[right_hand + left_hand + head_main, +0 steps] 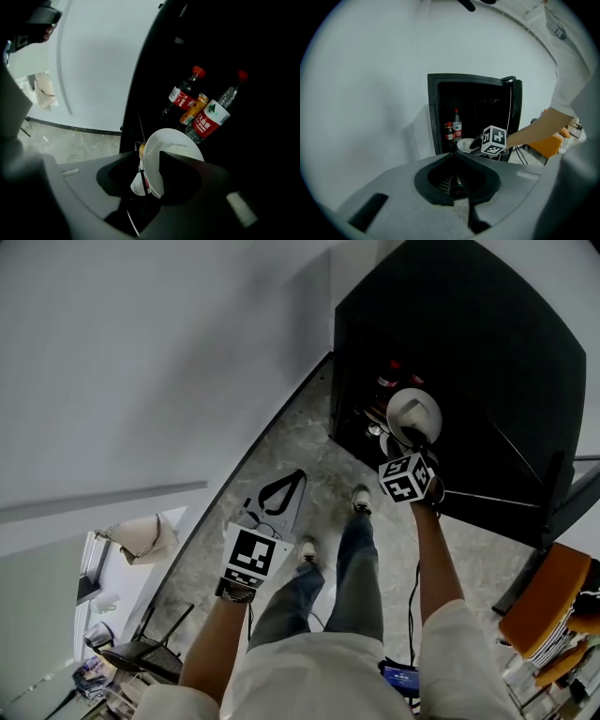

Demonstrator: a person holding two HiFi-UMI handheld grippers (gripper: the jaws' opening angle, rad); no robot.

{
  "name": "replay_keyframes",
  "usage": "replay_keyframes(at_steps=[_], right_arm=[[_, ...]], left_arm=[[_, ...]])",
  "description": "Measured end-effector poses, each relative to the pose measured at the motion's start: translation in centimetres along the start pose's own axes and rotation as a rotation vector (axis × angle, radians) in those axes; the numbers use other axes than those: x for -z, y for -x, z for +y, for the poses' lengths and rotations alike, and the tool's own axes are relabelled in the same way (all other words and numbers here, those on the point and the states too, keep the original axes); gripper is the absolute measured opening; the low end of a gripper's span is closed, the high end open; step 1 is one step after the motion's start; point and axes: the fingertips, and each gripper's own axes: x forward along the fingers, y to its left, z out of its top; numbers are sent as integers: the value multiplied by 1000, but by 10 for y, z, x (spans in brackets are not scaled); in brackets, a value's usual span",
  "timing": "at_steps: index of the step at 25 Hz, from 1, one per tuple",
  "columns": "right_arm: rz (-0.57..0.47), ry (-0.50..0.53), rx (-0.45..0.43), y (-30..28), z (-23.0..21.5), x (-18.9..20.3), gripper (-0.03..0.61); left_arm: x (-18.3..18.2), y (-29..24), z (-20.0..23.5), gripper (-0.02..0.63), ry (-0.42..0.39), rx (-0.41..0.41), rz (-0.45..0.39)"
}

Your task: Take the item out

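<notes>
Plate [413, 412] not yet out: it sits at the mouth of the black cabinet [487, 343], one o'clock of the person, its rim between the wide-spread jaws of the right gripper [150, 158] (no squeeze visible). Lifting clear remains; the left gripper [295, 474] hangs closed, empty, at eleven.

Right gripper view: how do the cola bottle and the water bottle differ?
The cola bottle holds dark liquid; the water bottle is clear. In this view the cola bottle stands left of the orange can, the water bottle right of it. Both have red caps and red labels.
</notes>
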Motion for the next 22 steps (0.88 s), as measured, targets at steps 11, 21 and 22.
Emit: replay_keyframes(at_steps=[11, 21, 22], right_arm=[[80, 139, 108, -15, -5, 9, 133], [91, 261, 201, -13, -3, 12, 91], [90, 268, 207, -11, -2, 13, 88]], left_arm=[[22, 2, 2, 3, 28, 6, 31], [31, -6, 0, 3, 22, 35, 42], [31, -6, -1, 3, 22, 37, 43]])
